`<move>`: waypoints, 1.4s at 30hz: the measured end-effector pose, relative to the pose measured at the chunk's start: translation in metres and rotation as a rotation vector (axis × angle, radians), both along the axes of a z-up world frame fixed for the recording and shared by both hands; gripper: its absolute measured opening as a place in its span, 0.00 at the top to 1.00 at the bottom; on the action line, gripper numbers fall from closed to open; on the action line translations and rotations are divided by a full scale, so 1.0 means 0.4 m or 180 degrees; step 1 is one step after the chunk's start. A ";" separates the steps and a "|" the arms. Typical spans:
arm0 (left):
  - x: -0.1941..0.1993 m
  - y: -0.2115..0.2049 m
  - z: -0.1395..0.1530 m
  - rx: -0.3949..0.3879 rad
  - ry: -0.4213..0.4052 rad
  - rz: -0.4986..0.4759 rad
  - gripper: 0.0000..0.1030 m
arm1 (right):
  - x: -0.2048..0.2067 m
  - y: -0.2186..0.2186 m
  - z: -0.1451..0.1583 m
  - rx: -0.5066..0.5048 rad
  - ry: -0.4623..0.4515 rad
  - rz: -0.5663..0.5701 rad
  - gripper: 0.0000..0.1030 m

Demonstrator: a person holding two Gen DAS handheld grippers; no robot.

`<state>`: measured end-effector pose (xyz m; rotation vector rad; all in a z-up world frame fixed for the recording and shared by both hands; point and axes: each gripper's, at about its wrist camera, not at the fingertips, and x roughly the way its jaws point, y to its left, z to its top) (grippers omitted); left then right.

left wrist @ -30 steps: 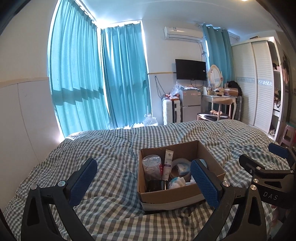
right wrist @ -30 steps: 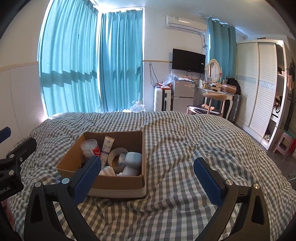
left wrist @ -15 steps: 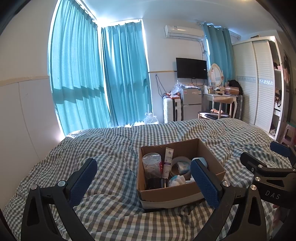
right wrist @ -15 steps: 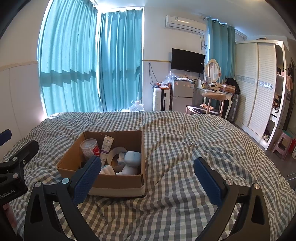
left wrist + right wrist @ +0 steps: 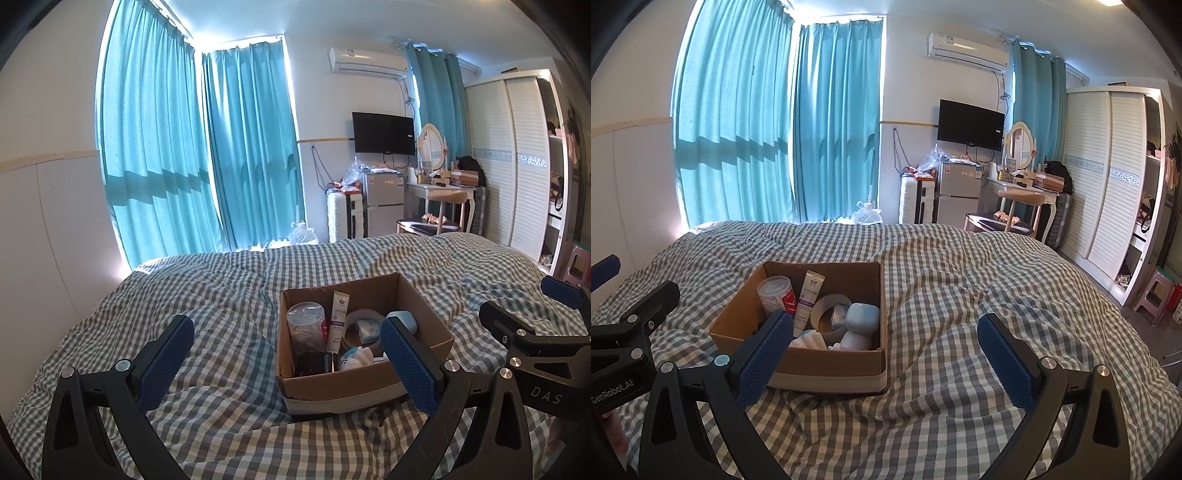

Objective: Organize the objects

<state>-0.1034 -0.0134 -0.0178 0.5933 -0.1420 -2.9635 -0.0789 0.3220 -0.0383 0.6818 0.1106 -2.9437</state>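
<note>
An open cardboard box (image 5: 354, 384) (image 5: 827, 363) sits on the checked bed cover. It holds a clear plastic cup (image 5: 306, 323) (image 5: 774, 291), a white tube (image 5: 338, 317) (image 5: 809, 297), a tape roll (image 5: 831, 312), a pale blue round object (image 5: 862, 317) and a white item (image 5: 356, 357). My left gripper (image 5: 286, 354) is open and empty, just short of the box's near left side. My right gripper (image 5: 882, 350) is open and empty, in front of the box's near right corner.
The checked bed (image 5: 960, 295) spreads all around the box. Beyond it are teal curtains (image 5: 166, 147), a small fridge (image 5: 384, 206), a dressing table with chair (image 5: 1019, 206) and a white wardrobe (image 5: 1108, 177). A pink stool (image 5: 1156, 295) stands at the right.
Both grippers have drawn back and lifted slightly, so the box sits a little farther off in both views. Both stay open and empty.
</note>
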 end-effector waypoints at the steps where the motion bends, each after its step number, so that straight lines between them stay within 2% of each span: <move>1: -0.001 0.000 0.000 -0.0001 -0.0004 0.0005 0.00 | 0.000 -0.001 0.000 0.0004 0.0001 0.0000 0.03; 38: 0.005 -0.007 -0.012 0.0003 -0.0030 0.0013 0.00 | -0.002 -0.009 -0.013 -0.0002 -0.0056 -0.0013 0.02; 42: 0.004 -0.015 -0.010 0.0064 -0.0061 0.0023 0.00 | -0.003 -0.011 -0.016 0.0005 -0.0065 -0.0014 0.03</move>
